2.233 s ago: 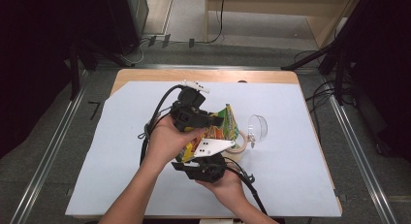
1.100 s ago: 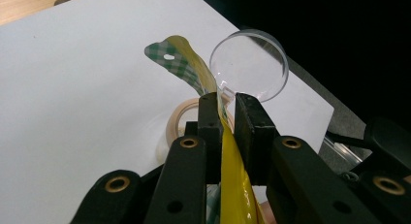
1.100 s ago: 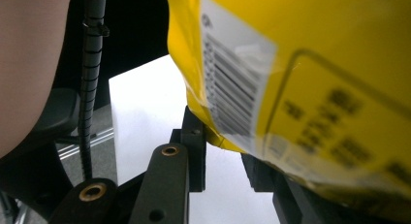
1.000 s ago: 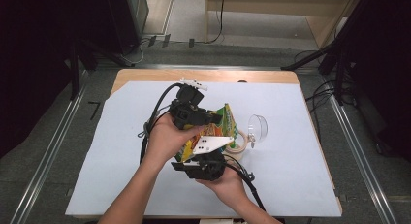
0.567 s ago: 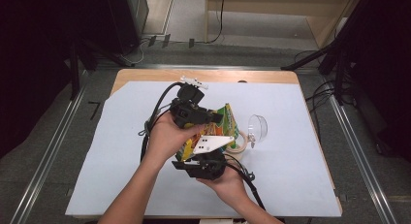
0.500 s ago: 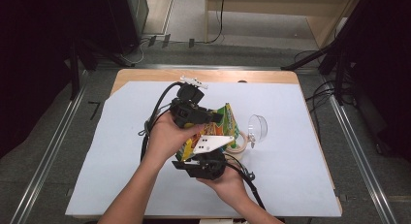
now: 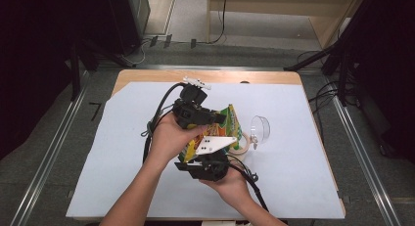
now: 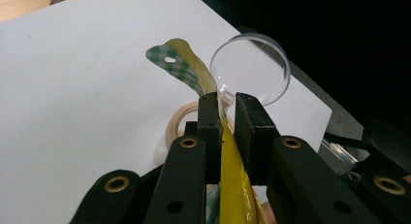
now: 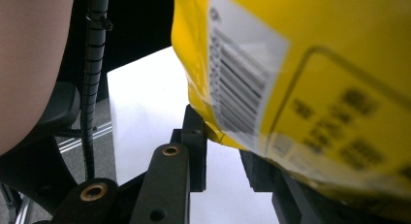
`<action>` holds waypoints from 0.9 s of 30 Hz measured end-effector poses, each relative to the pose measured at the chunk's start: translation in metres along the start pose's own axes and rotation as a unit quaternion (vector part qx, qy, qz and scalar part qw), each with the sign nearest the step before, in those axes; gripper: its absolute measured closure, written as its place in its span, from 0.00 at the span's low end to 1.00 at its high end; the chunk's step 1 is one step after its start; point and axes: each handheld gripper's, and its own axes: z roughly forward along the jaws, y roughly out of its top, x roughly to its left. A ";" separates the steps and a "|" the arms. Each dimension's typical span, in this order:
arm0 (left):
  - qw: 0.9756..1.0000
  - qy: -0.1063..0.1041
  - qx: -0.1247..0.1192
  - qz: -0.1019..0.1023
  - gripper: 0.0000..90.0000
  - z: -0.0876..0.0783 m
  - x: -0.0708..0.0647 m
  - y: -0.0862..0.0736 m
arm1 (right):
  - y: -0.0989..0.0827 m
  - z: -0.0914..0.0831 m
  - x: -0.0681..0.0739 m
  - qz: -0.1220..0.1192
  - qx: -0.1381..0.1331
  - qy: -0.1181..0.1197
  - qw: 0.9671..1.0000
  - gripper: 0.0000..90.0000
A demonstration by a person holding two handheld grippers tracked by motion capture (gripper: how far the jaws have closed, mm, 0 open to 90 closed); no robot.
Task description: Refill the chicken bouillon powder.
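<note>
I hold the yellow snack bag (image 7: 230,130) above the white mat (image 7: 122,138), centre table. The left gripper (image 8: 227,112) clamps its edge. The right gripper (image 9: 223,136) pinches its lower corner. A clear cup (image 7: 261,129) lies at 3 o'clock of the bag.

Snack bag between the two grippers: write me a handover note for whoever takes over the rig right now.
Left gripper: shut on the top edge of the yellow snack bag, just below its green checked hang tab.
Right gripper: shut on the bag's lower edge, near the barcode.
The bag is held up off the white table cover, between both grippers.
Beside it on the cover: a clear cup lying on its side and a tape roll.
Done: bag picked up and gripped at both ends.
Left: the bag looks unopened; opening it, probably toward the cup, seems next.
</note>
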 end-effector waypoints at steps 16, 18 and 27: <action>1.000 -0.003 0.004 0.002 0.90 0.003 -0.001 0.002 | -0.002 -0.003 0.001 0.005 -0.004 -0.003 1.000 0.83; 1.000 -0.005 0.005 0.002 0.90 0.003 -0.001 0.002 | -0.002 -0.003 0.001 0.004 -0.004 -0.004 1.000 0.83; 1.000 -0.009 0.004 -0.001 0.90 0.004 0.001 0.003 | -0.002 -0.004 0.002 0.001 -0.005 -0.008 1.000 0.83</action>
